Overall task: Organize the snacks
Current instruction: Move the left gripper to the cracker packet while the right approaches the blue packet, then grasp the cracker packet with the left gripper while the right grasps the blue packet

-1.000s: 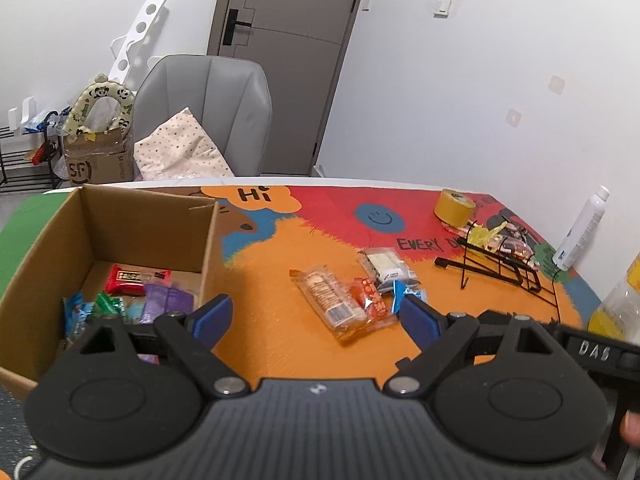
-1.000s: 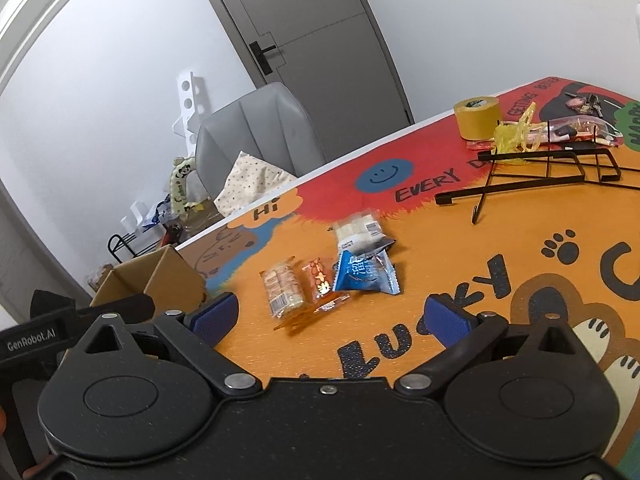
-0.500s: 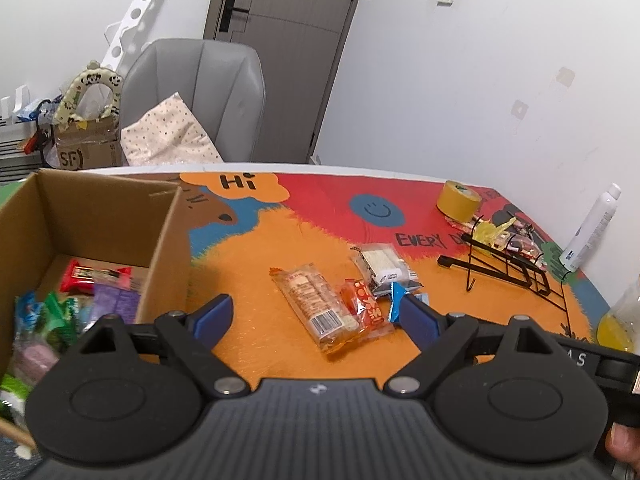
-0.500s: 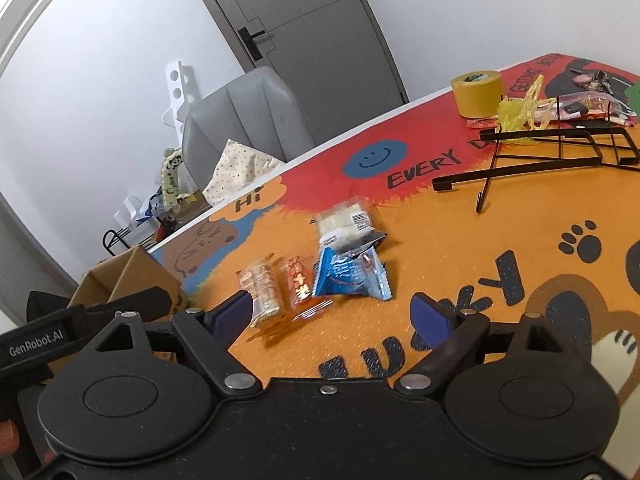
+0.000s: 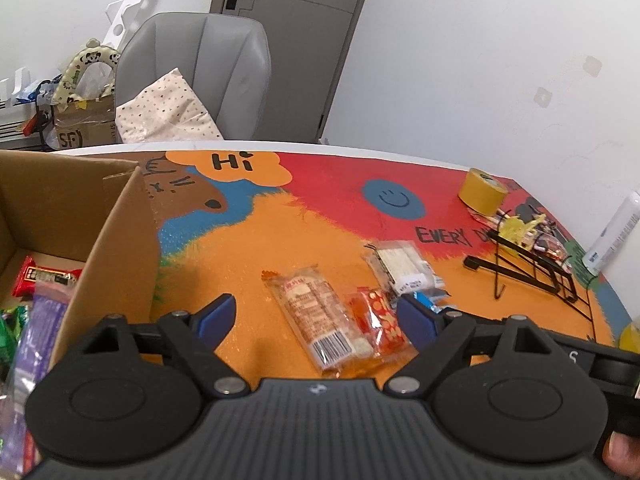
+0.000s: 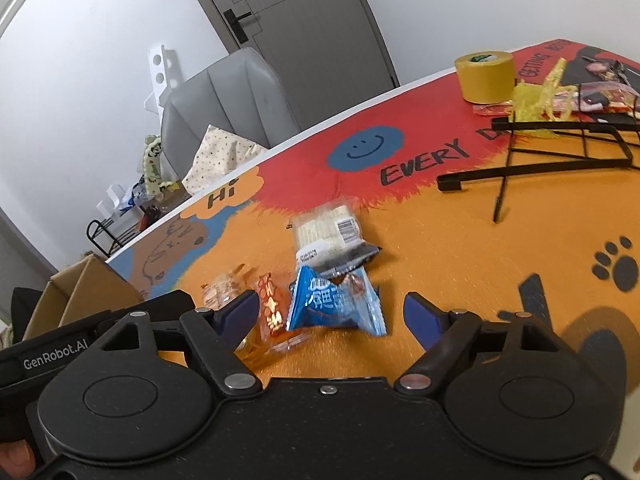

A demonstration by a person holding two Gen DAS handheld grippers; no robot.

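The left hand-held gripper [image 5: 318, 316] is wide open and holds nothing, above a clear crinkly biscuit pack [image 5: 312, 322] and an orange packet [image 5: 374, 322] on the surface [image 5: 280, 240]. The right hand-held gripper [image 6: 330, 314], also open and empty, frames a glossy blue packet [image 6: 334, 304]. Only the left view shows inside the cardboard box [image 5: 116, 240].

Left hand-held gripper [image 5: 316, 314]: matte black body with a ribbed grey-black centre panel and a small pale emblem. Two round black discs with recessed circles flank it. Black linkage arms with triangular cut-outs pivot on silver screws. Fingers [image 5: 214, 314] end in blue pads. A fingertip of bare skin shows at the lower right corner.

Right hand-held gripper [image 6: 330, 314]: same black discs, silver screws, blue-padded fingers [image 6: 418, 314]. A black bar at its left carries white "GenRobot.AI" lettering. Bare skin shows at the lower left edge.
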